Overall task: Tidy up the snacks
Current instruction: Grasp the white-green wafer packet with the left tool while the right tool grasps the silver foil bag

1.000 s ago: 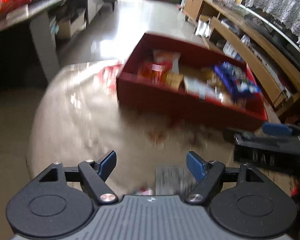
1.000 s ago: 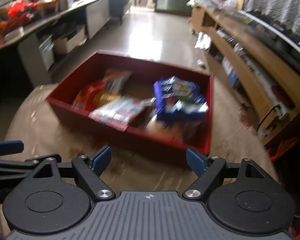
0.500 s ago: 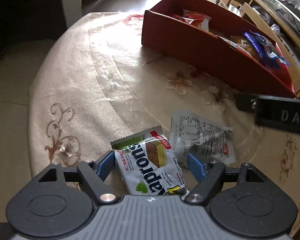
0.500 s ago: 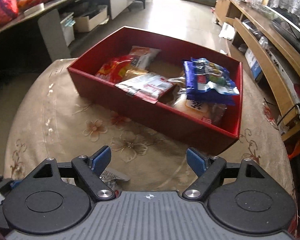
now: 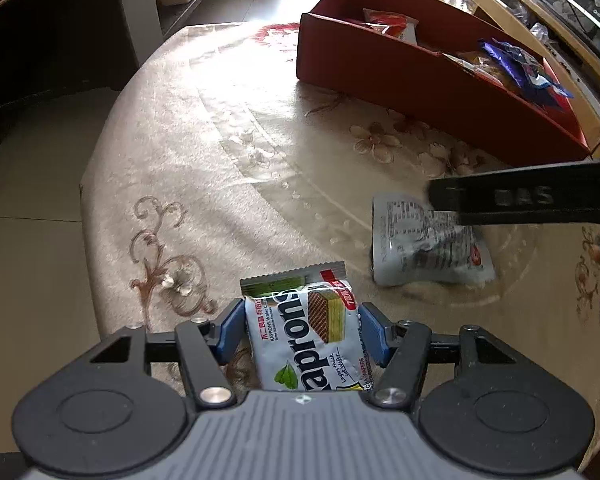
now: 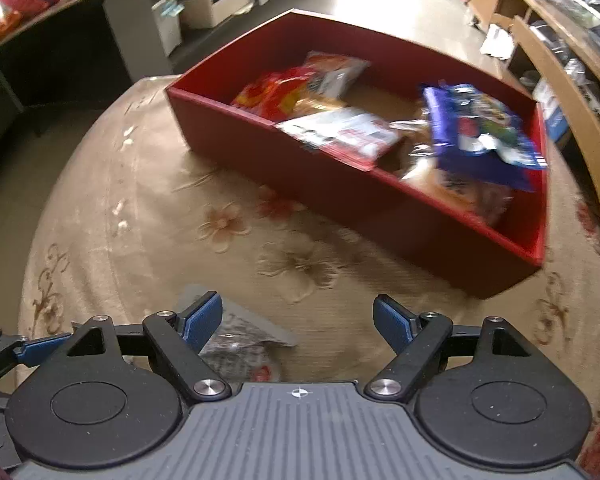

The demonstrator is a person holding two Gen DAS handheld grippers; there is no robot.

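- Left gripper (image 5: 301,330): jaws closing on the glossy white-and-green Kaprons wafer packet (image 5: 306,328), blue pads at both its edges; the slick foil could buckle or squirt out if pinched off-centre
- Right gripper (image 6: 298,320): released, jaws wide, over the crinkled white printed sachet (image 6: 236,340) lying just right of the wafer packet; it may only nudge the flat film
- Farther off, well beyond the wafer packet, the rigid red cardboard box (image 6: 340,184) holds soft bags on the beige floral tablecloth (image 5: 260,152)

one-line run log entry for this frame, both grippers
left gripper: closing around wafer packet | right gripper: open over silver packet | red box: holds snacks
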